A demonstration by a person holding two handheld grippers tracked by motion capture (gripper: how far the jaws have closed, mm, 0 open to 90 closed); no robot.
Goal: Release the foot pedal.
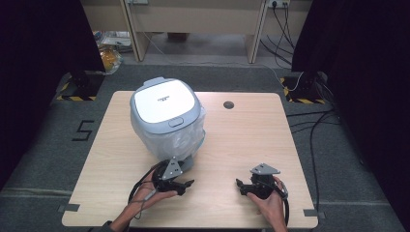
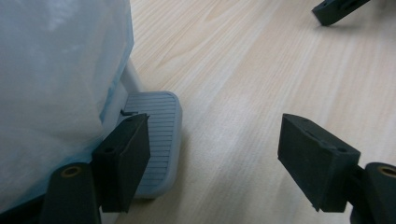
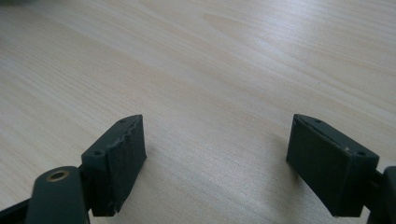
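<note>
Fingers wide, both grippers, nothing held | bin [image 1: 164, 113] upright, pedal [image 2: 156, 140] twd person, by L gripper [image 2: 215, 154]

1. A black figure "5" [image 1: 84, 130] is marked on the dark grey carpeted floor [image 1: 38, 159], just left of the light wooden table.
2. A small dark line of print [image 1: 164, 98] stands on the white top panel of the grey-blue pedal bin's lid [image 1: 164, 104]; it is too small to read.
3. Yellow-and-black hazard stripes [image 1: 75, 97] edge the floor by the left black stand foot, and more of them [image 1: 303, 100] edge the floor by the right one; they carry no words.
</note>
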